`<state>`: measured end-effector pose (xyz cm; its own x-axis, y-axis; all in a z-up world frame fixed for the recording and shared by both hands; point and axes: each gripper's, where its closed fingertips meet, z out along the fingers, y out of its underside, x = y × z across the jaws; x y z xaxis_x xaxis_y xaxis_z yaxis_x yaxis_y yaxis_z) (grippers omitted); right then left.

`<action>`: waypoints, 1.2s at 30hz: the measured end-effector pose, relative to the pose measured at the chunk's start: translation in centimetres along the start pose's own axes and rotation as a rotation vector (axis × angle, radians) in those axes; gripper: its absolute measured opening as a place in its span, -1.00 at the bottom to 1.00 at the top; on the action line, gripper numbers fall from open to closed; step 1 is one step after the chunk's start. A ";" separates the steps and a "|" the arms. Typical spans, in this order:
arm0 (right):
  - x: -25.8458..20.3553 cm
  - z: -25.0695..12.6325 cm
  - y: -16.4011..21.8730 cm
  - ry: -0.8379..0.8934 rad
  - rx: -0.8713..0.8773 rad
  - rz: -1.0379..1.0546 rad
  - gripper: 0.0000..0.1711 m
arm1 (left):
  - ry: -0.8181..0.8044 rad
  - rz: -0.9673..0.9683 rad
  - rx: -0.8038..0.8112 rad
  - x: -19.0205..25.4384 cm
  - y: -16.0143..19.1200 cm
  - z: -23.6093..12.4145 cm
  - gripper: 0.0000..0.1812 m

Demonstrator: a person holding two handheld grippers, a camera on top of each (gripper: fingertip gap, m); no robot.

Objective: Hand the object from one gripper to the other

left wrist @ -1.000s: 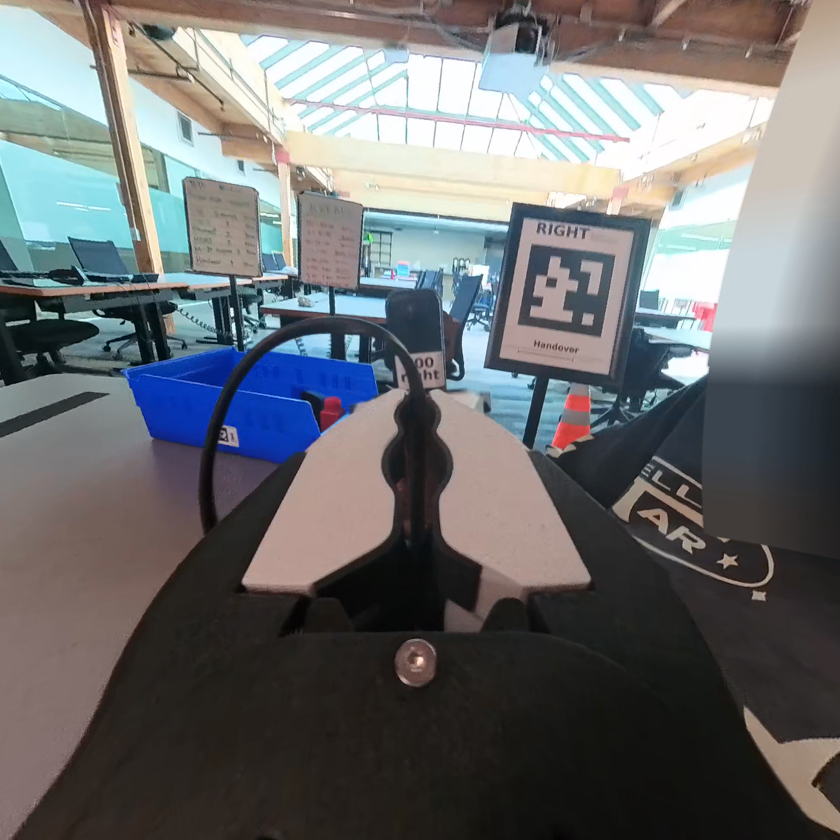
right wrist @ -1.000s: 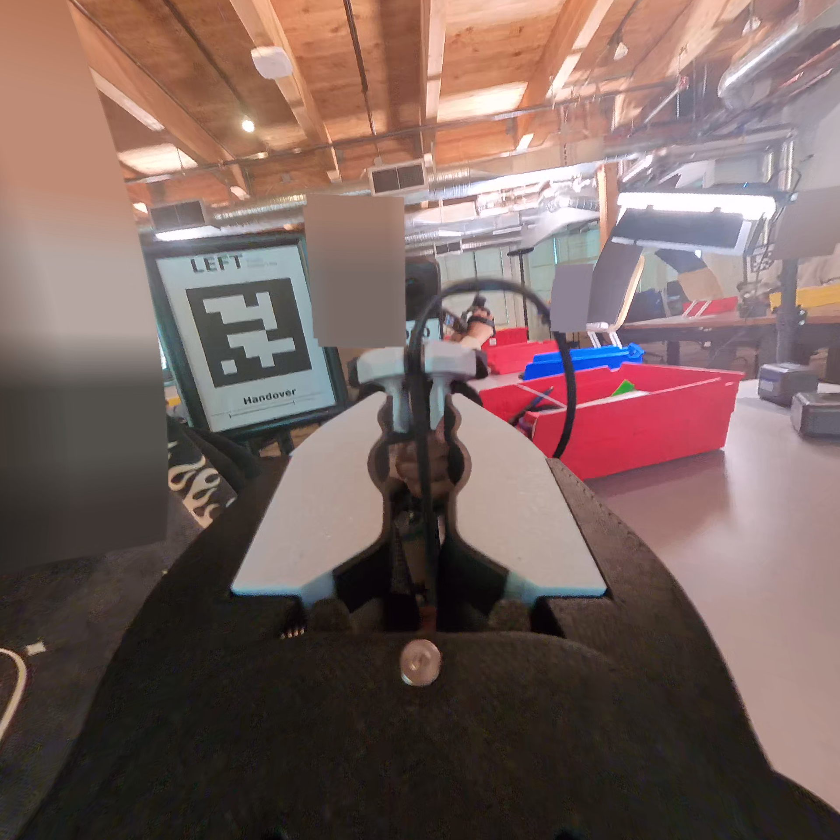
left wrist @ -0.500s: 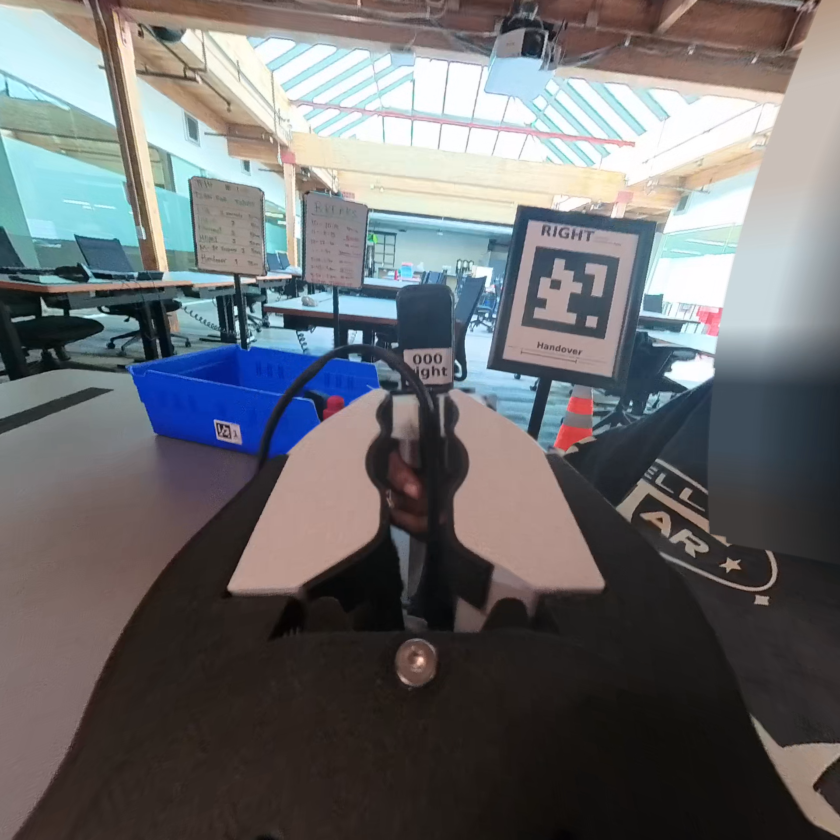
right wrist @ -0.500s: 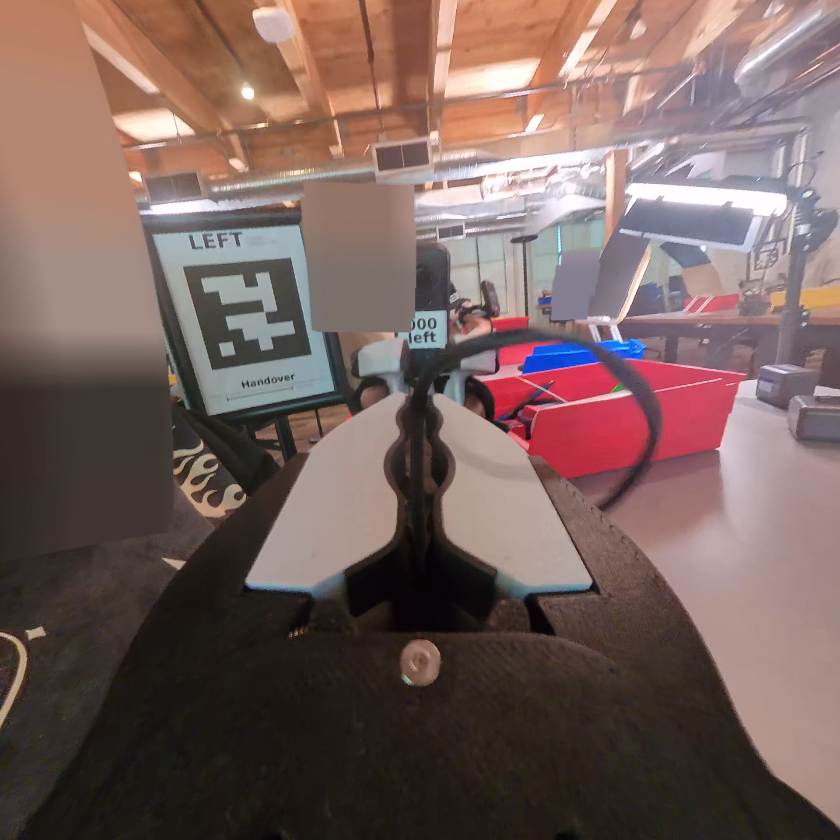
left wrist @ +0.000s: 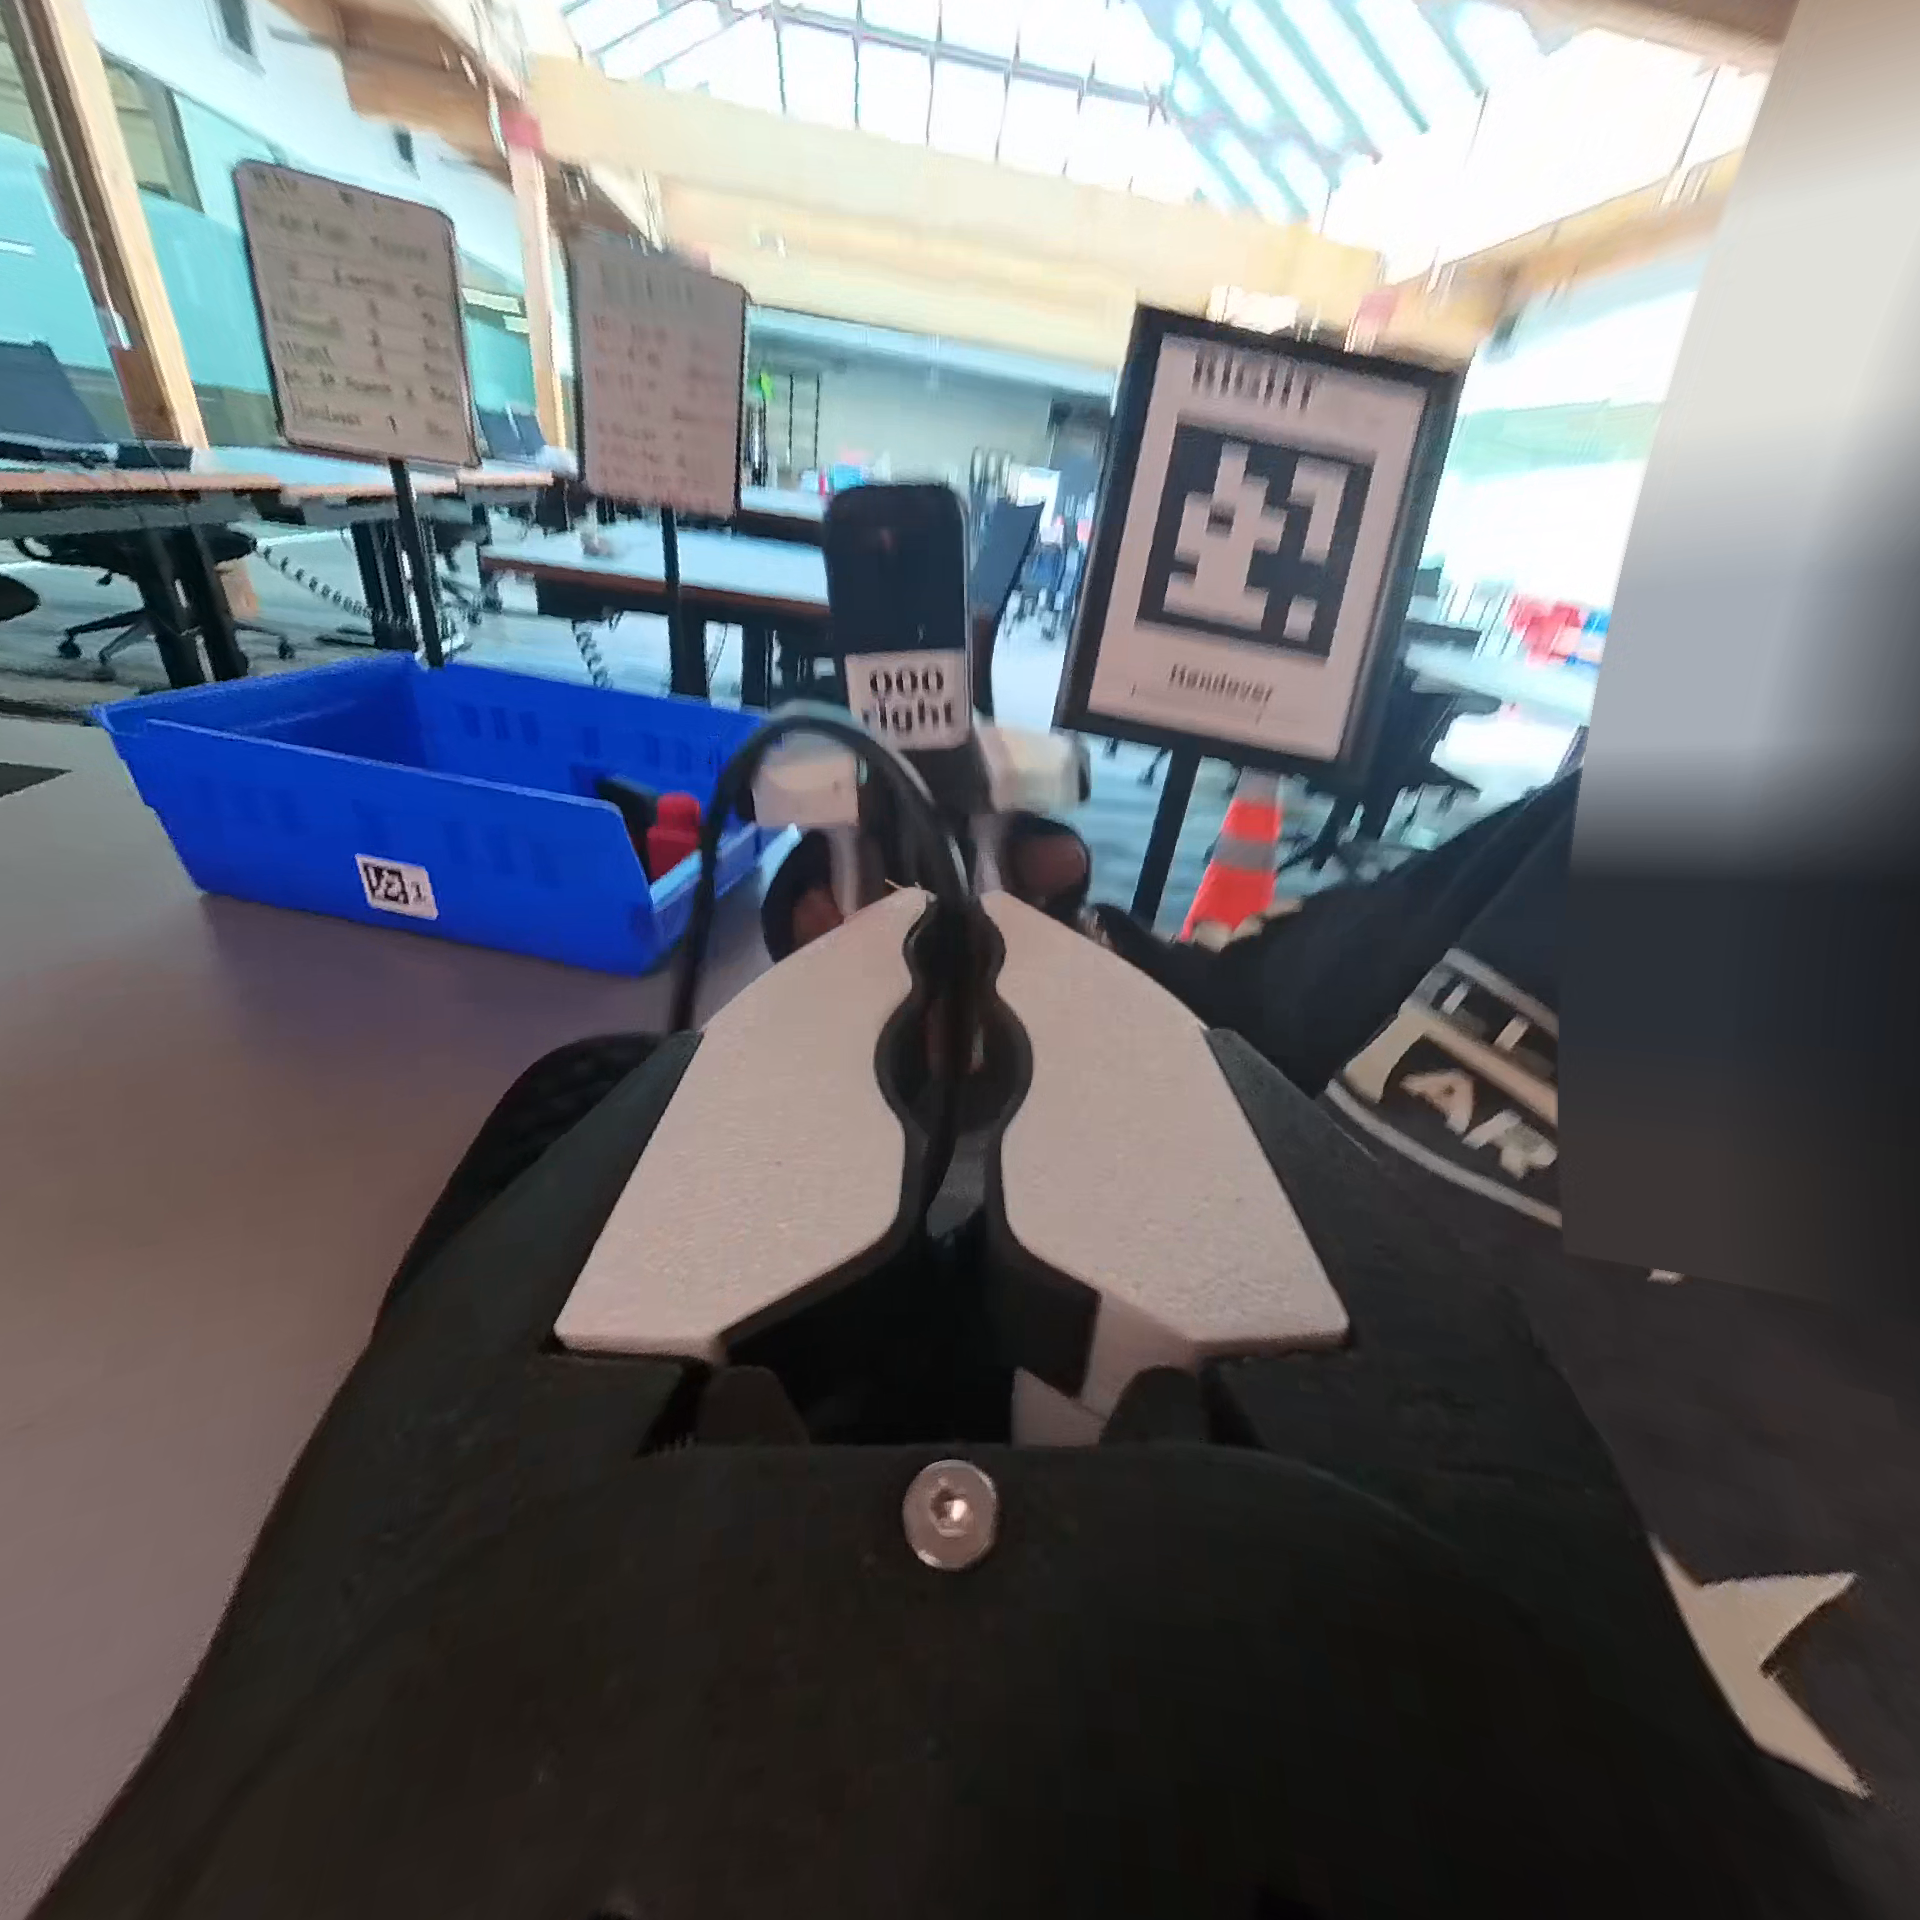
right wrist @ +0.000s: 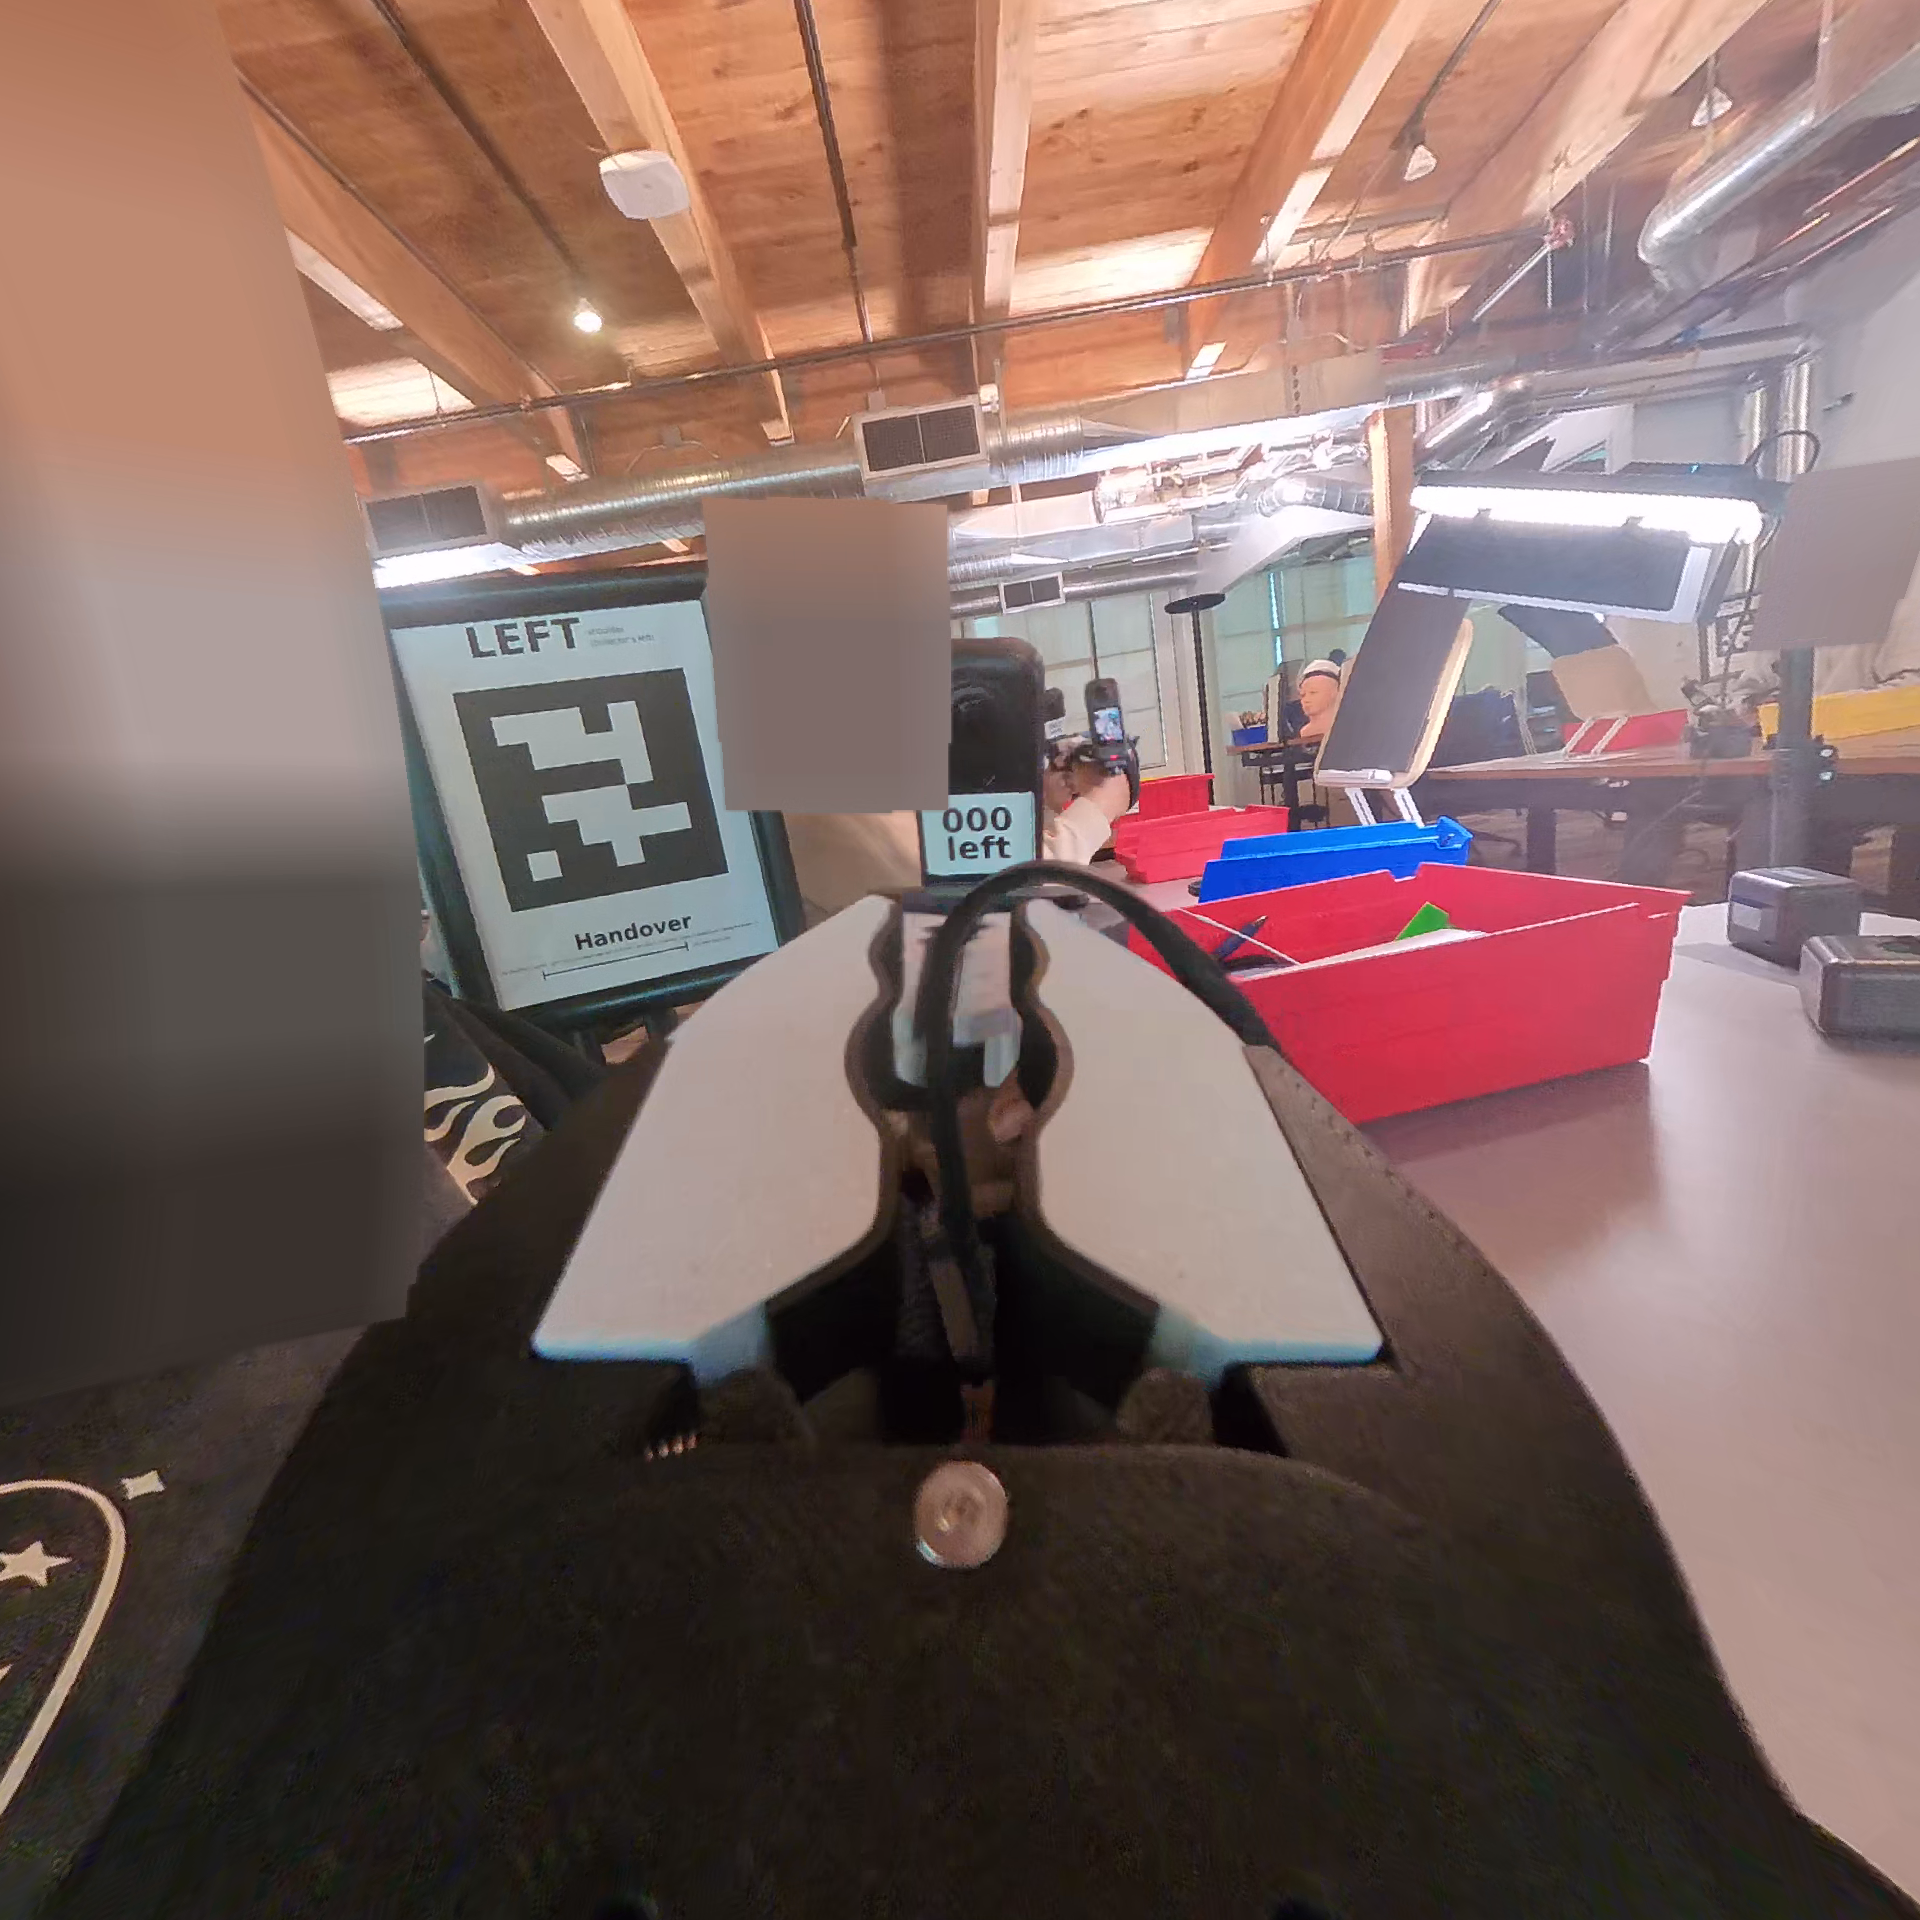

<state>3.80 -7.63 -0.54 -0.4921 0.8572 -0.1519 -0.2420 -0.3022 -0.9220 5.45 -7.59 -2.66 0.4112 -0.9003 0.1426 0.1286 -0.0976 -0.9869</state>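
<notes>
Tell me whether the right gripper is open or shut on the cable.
Open. The right gripper fingers stand apart in its own view, black cable running through the gap; left gripper is shut on it.

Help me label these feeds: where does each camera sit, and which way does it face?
Left wrist view: on the left hand-held gripper, facing a blue bin; its own fingers pinch a black cable.
Right wrist view: on the right hand-held gripper, facing a red bin; its own fingers show, parted.
Shared: the black cable, and each camera sees the other hand-held gripper head-on.
</notes>
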 end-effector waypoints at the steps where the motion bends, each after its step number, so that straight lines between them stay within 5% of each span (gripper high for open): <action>1: 0.0 0.0 0.1 -0.001 -0.004 0.000 -0.75 | -0.003 -0.015 0.026 -0.1 -0.4 -0.2 -0.95; 13: 0.4 1.6 5.3 0.055 -0.222 -0.134 -0.81 | -0.075 -0.076 0.176 -1.5 -2.3 -0.9 -0.96; 16: 0.7 1.4 4.9 0.076 -0.222 -0.146 -0.95 | -0.072 -0.078 0.185 -1.4 -2.4 -0.9 -0.95; 25: 0.3 0.5 1.5 0.032 -0.084 -0.028 -0.95 | -0.040 -0.072 0.083 -1.3 -1.3 -1.1 -0.75; 36: 0.6 0.0 0.2 0.037 -0.016 0.029 -0.94 | -0.028 0.015 -0.081 -0.6 1.7 0.6 -0.95</action>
<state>3.40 -7.16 -0.85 -0.4676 0.8629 -0.1915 -0.2143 -0.3209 -0.9225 5.95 -6.91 -4.39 0.4376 -0.8899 0.1291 0.0491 -0.1197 -0.9916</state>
